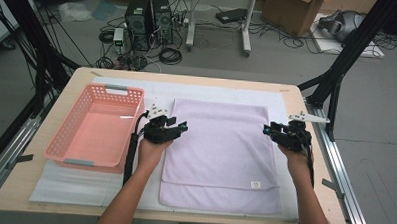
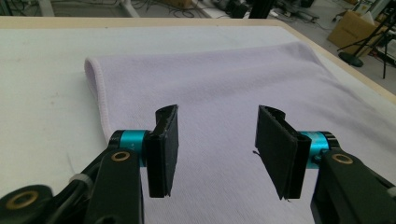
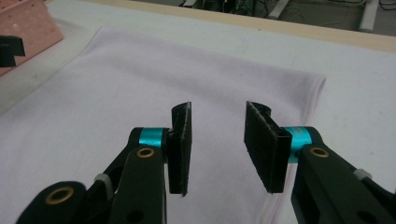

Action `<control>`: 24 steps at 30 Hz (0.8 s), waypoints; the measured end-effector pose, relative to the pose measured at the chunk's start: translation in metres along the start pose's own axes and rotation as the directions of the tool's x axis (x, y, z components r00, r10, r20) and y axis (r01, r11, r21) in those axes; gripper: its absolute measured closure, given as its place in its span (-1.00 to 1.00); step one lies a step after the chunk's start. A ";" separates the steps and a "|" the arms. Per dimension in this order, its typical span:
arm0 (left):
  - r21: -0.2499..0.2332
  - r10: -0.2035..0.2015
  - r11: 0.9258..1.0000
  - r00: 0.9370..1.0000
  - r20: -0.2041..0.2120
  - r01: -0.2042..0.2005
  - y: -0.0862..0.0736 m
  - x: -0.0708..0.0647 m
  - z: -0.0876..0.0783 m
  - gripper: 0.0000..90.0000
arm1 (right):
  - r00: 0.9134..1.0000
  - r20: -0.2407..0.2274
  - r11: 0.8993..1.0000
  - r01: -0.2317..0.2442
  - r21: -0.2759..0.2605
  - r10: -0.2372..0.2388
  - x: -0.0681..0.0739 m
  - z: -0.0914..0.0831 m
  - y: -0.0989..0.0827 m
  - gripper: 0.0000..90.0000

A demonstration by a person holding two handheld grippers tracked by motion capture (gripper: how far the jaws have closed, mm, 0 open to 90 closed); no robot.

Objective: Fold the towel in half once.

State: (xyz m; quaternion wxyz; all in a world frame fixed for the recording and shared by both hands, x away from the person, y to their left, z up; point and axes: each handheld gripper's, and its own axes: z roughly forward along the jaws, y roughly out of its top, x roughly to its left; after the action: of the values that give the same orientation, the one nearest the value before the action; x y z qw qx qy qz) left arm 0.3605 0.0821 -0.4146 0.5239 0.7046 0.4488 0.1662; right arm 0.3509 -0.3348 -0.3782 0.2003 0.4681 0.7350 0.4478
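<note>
Pink basket (image 1: 96,126) at left of tabletop (image 1: 197,78), on white mat (image 1: 64,185). On the floor beyond the far edge: two black computer towers (image 1: 149,20), cables; cardboard box (image 1: 295,13) far right.

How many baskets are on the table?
1. The pink basket stands on the table's left side, beside the towel; nothing suggests another is hidden.

Towel (image 2: 224,79) runs off the bottom edge in both gripper views, the little label (image 1: 255,184) at 5 o'clock is too tiny to read, and the pink basket (image 3: 28,28) is cropped at 10 o'clock.
</note>
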 end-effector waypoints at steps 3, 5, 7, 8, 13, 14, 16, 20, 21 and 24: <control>0.010 0.015 1.000 1.000 0.013 -0.015 -0.011 -0.005 -0.011 0.10 | 1.000 -0.003 1.000 0.001 0.010 -0.001 0.007 -0.007 -0.013 0.39; 0.012 0.023 1.000 1.000 0.016 -0.023 -0.017 -0.007 -0.017 0.10 | 1.000 -0.003 1.000 -0.007 0.009 0.007 0.008 -0.011 -0.022 0.39; 0.018 0.016 1.000 1.000 0.024 -0.017 -0.022 -0.007 -0.022 0.09 | 1.000 -0.003 1.000 -0.009 0.011 0.009 0.008 -0.014 -0.031 0.40; 0.021 0.024 0.999 0.999 0.027 -0.024 -0.025 -0.008 -0.025 0.09 | 1.000 -0.005 1.000 -0.015 0.014 0.015 0.008 -0.015 -0.034 0.40; 0.025 0.035 0.999 0.998 0.044 -0.036 -0.040 -0.009 -0.039 0.09 | 0.999 -0.003 0.999 -0.033 0.012 0.033 0.009 -0.025 -0.056 0.40; 0.028 0.032 0.999 0.998 0.046 -0.033 -0.044 -0.008 -0.043 0.09 | 0.999 -0.001 0.999 -0.034 0.012 0.034 0.010 -0.028 -0.059 0.39; 0.035 0.025 0.999 0.998 0.056 -0.027 -0.049 -0.007 -0.049 0.07 | 1.000 -0.001 0.999 -0.026 0.018 0.026 0.011 -0.034 -0.068 0.38; 0.033 0.017 0.999 0.996 0.089 -0.020 -0.060 -0.009 -0.062 -0.15 | 1.000 0.012 0.999 -0.026 0.028 0.026 0.012 -0.048 -0.081 0.28; 0.032 0.019 0.999 0.996 0.093 -0.022 -0.062 -0.010 -0.066 -0.19 | 1.000 0.013 0.999 -0.026 0.028 0.025 0.012 -0.052 -0.084 0.26; 0.034 0.030 0.999 0.996 0.080 -0.032 -0.067 -0.014 -0.075 -0.30 | 1.000 0.025 0.999 -0.006 0.036 0.005 0.016 -0.062 -0.092 0.16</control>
State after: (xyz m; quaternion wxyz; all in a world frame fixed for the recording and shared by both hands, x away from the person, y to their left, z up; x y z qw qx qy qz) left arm 0.2691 0.1182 -0.4415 0.5261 0.7268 0.4195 0.1381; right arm 0.2523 -0.3646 -0.4217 0.1999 0.4792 0.7391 0.4291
